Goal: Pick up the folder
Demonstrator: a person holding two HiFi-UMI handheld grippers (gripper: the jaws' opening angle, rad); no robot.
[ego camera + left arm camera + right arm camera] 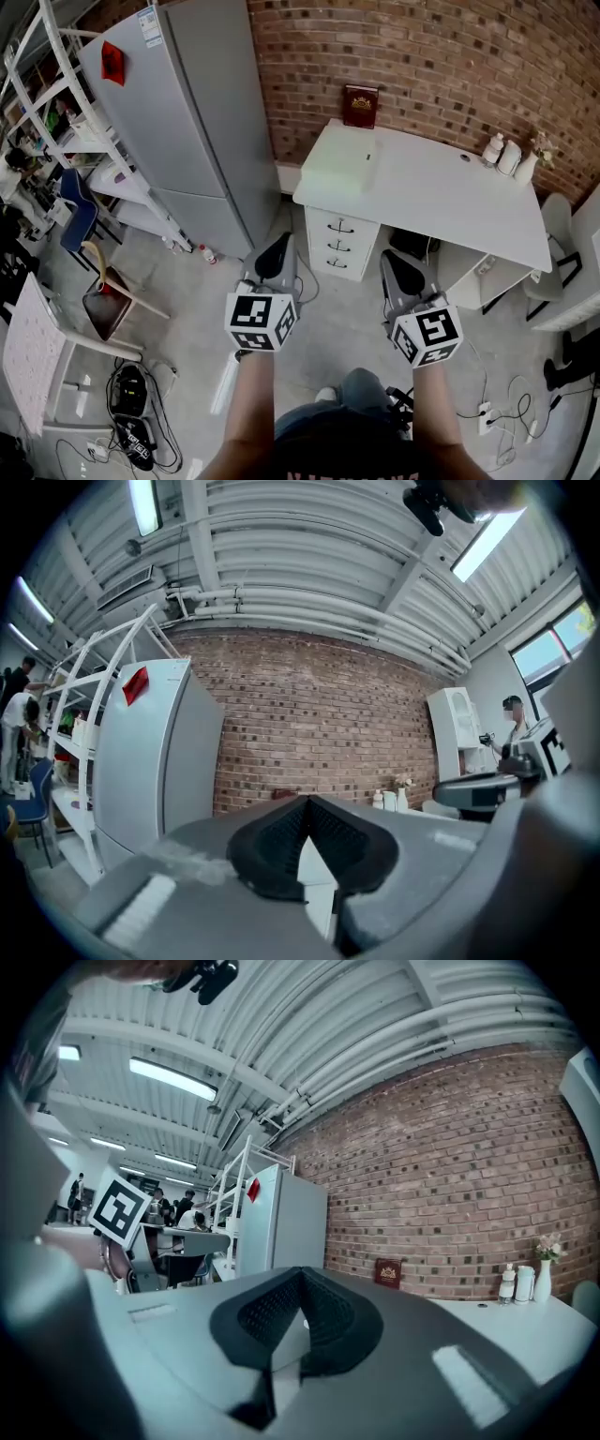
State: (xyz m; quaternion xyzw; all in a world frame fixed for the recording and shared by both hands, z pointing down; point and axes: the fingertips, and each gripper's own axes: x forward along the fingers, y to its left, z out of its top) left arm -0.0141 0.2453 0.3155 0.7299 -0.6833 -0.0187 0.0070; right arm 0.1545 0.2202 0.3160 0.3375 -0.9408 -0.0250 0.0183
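A pale, flat folder [339,161] lies on the left end of the white desk [441,202], which stands against the brick wall. Both grippers are held out over the floor, short of the desk's front and apart from the folder. My left gripper [275,251] is shut and holds nothing; in its own view the shut jaws [307,803] point level toward the wall. My right gripper [401,267] is also shut and empty, its jaws [302,1279] aimed at the desk. The jaws block the folder in both gripper views.
A dark red book [360,105] leans on the wall behind the folder. Small bottles [506,155] stand at the desk's far right. Drawers [339,246] sit under the desk's left end. A grey fridge [187,122] stands to the left, and cables [131,412] lie on the floor.
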